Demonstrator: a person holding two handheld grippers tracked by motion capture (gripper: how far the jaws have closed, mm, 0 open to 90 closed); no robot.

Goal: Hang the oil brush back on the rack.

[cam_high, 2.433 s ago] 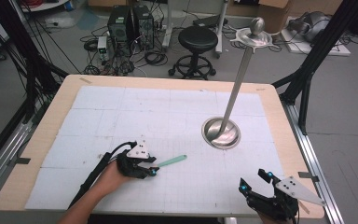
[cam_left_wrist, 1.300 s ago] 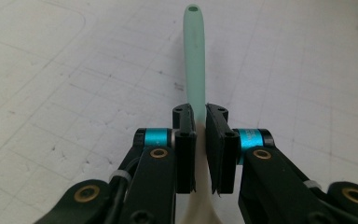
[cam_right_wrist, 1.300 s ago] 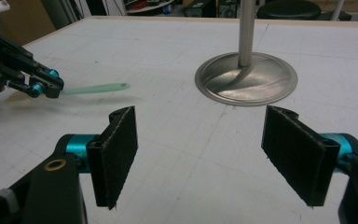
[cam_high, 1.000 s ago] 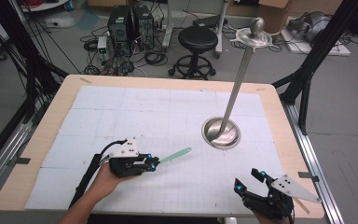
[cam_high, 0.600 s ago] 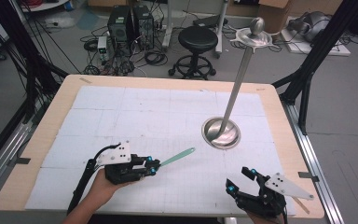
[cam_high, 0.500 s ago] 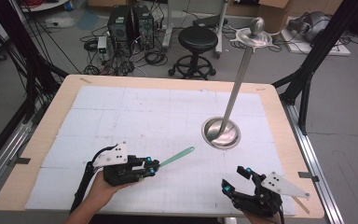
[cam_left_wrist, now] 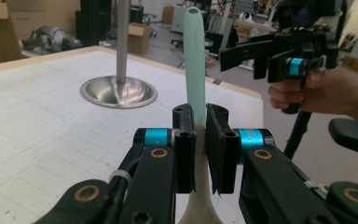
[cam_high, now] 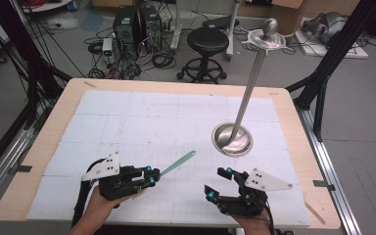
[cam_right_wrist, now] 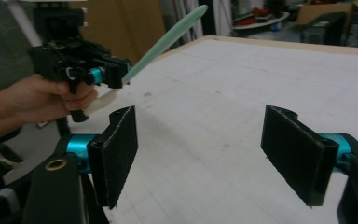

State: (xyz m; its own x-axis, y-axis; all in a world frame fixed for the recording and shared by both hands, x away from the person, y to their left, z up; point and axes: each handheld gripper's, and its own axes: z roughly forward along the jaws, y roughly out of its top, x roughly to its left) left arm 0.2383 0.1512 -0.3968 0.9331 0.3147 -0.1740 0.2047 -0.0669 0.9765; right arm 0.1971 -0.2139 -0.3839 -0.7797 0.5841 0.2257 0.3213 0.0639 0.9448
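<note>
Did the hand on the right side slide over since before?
Yes. The right gripper has moved left, toward the middle of the table's near edge, and now sits below the steel bowl base rather than out by the right corner.

Beyond the table's far edge, a grey floor (cam_high: 367, 122) carries a black round stool (cam_high: 208, 41) on a wheeled base, with computer towers (cam_high: 134, 24) and tangled cables (cam_high: 127, 61) just beside it (cardboard boxes (cam_high: 284, 12) stand farther back). Black frame struts (cam_high: 342, 46) slant down at both sides.
</note>
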